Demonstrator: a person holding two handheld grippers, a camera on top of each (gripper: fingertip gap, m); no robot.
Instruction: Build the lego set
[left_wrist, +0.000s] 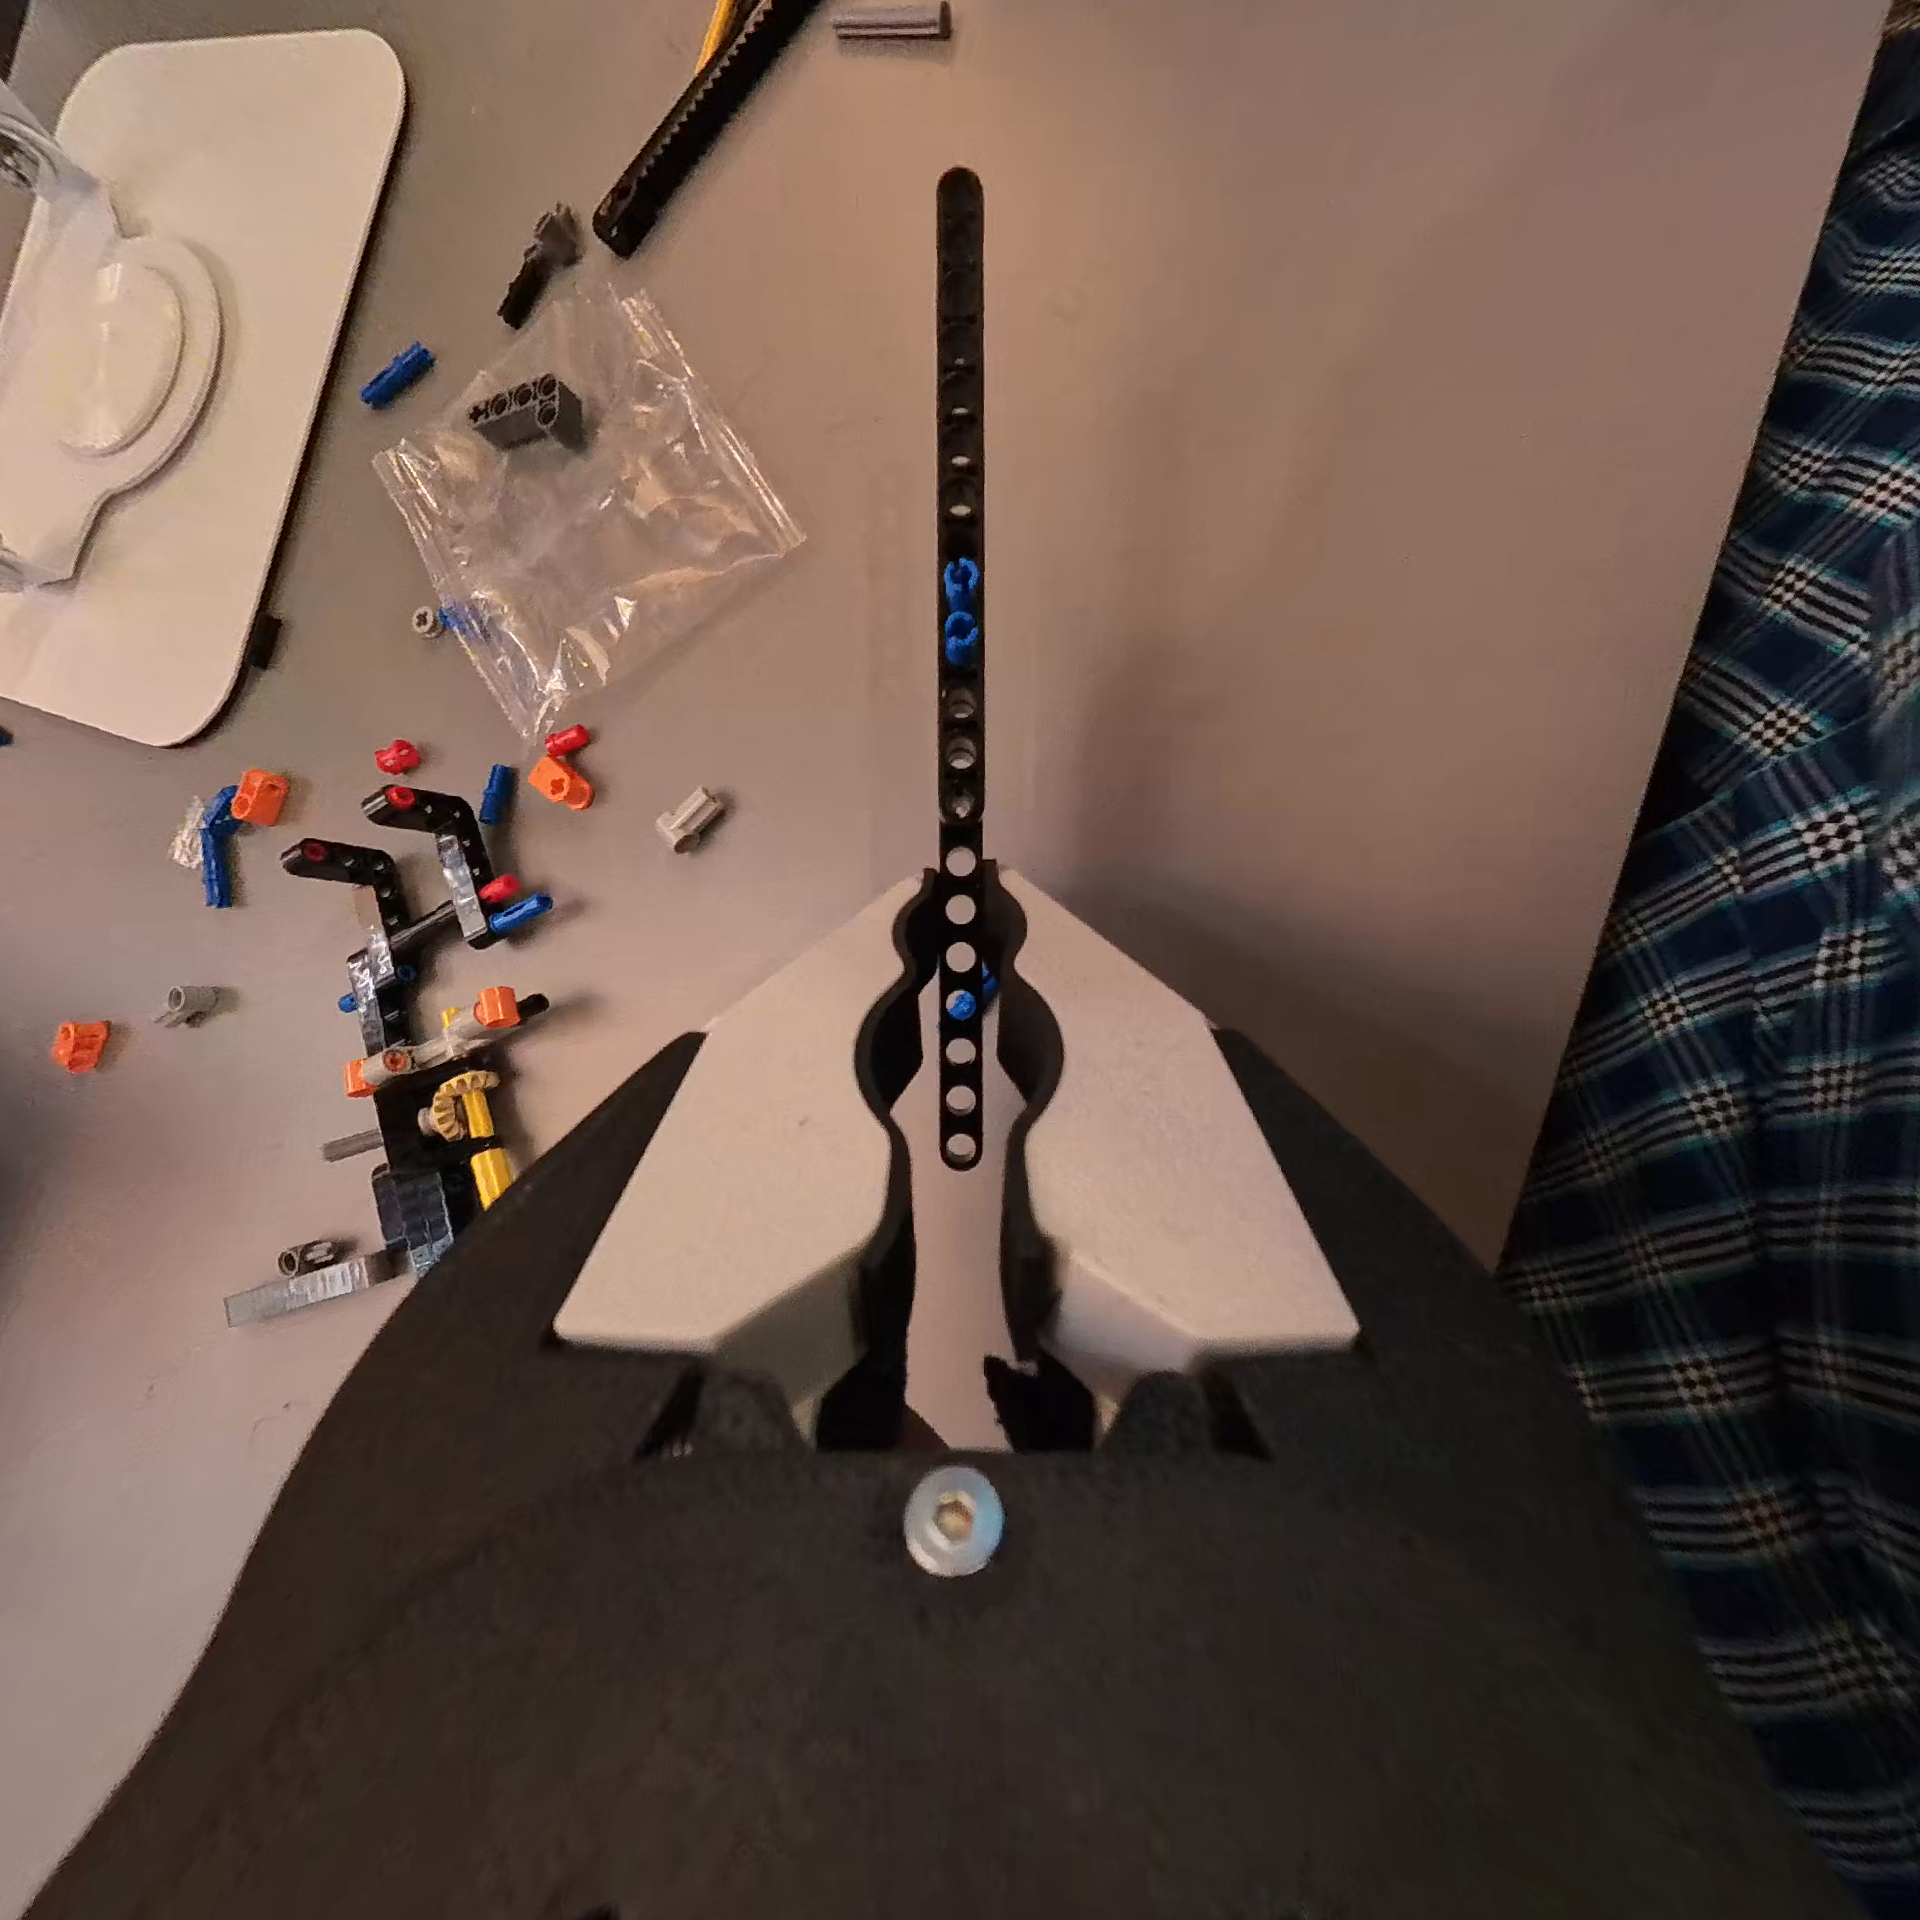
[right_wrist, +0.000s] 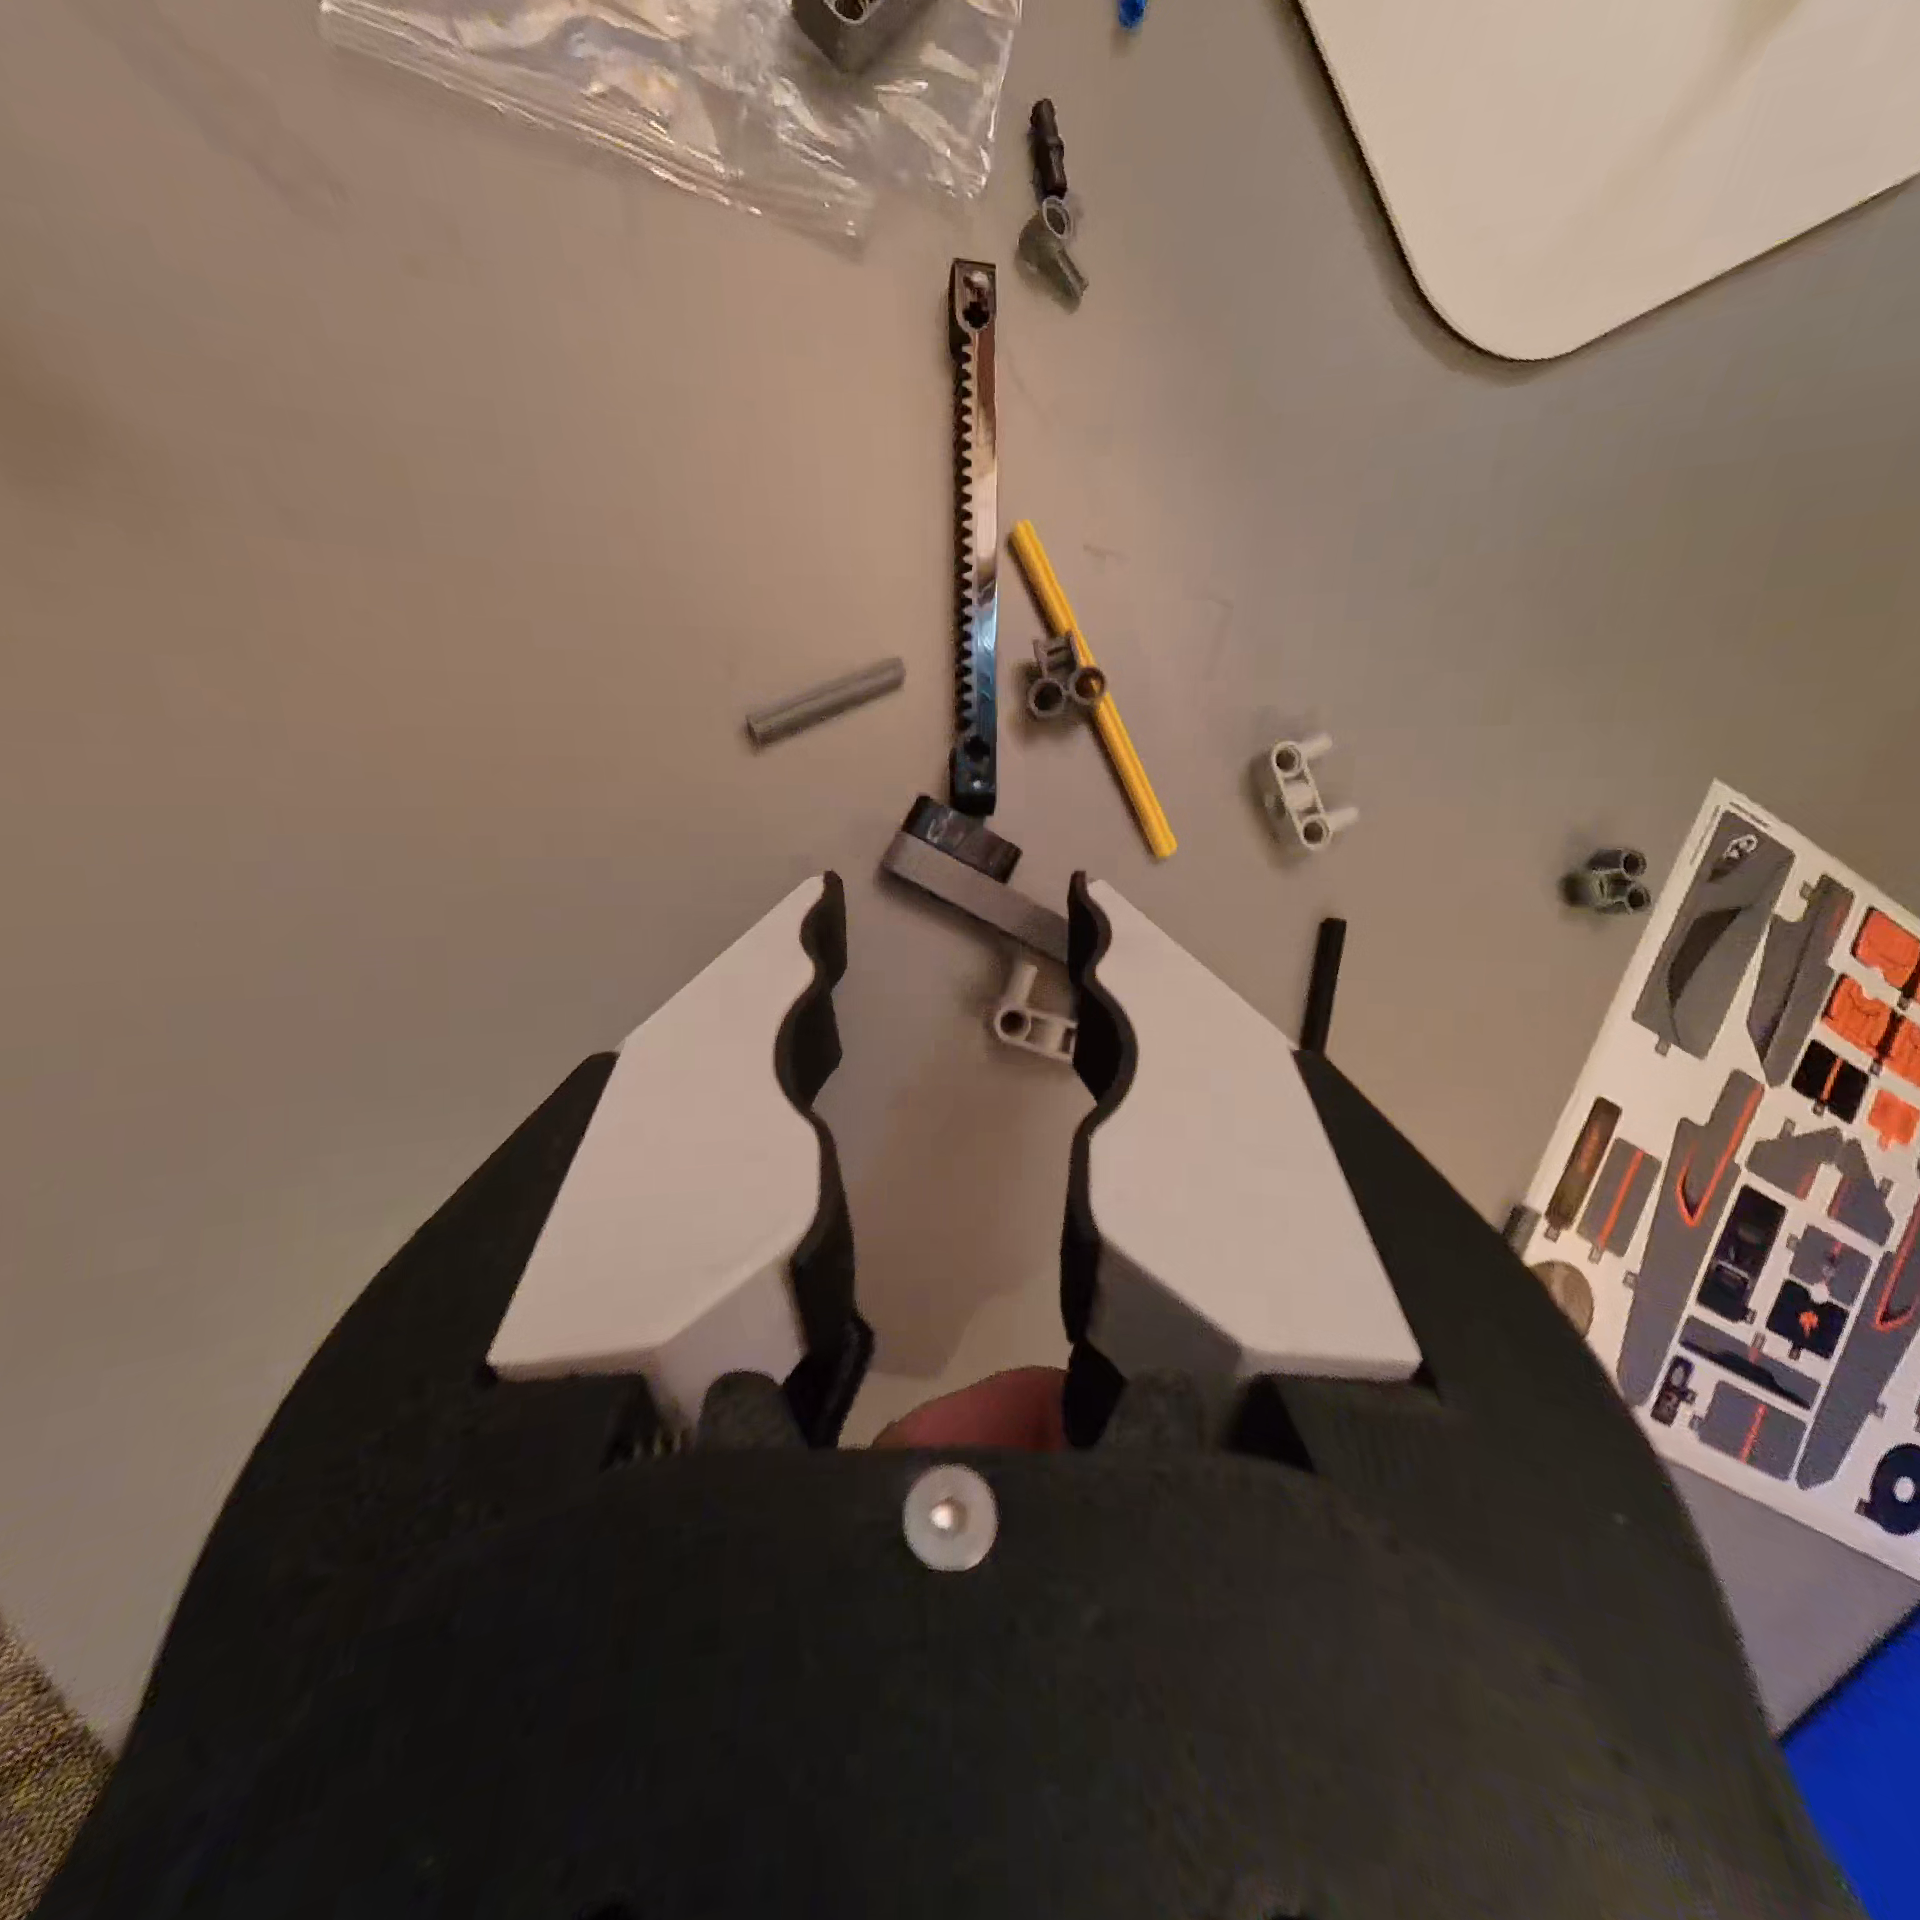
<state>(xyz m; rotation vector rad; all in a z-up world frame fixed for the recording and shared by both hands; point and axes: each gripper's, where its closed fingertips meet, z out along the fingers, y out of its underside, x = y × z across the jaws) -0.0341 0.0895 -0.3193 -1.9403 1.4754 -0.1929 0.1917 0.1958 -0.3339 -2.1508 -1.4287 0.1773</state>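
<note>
My left gripper (left_wrist: 960, 883) is shut on a long black beam with holes (left_wrist: 960, 436), which points straight ahead and carries blue pins (left_wrist: 961, 608) near its middle. A partly built assembly (left_wrist: 436, 1039) of black, grey, yellow and orange parts lies to the left among loose pins. My right gripper (right_wrist: 954, 894) is open and empty above the table. Just ahead of it lie a grey and black beam (right_wrist: 961, 862), a black toothed rack (right_wrist: 974, 540), a yellow axle (right_wrist: 1091, 691) and a light grey connector (right_wrist: 1034, 1023) next to the right finger.
A clear plastic bag (left_wrist: 582, 488) holding a dark grey piece lies left of the beam. A white board (left_wrist: 187, 343) with a glass on it sits at the far left. A sticker sheet (right_wrist: 1766, 1174) lies at the right. Plaid cloth (left_wrist: 1787, 935) borders the right. My right fingertips sit around 25 cm from my left ones. To reach the yellow axle (right_wrist: 1091, 691) in a straight line is about 4 cm for my right fingers, about 25 cm for my left.
</note>
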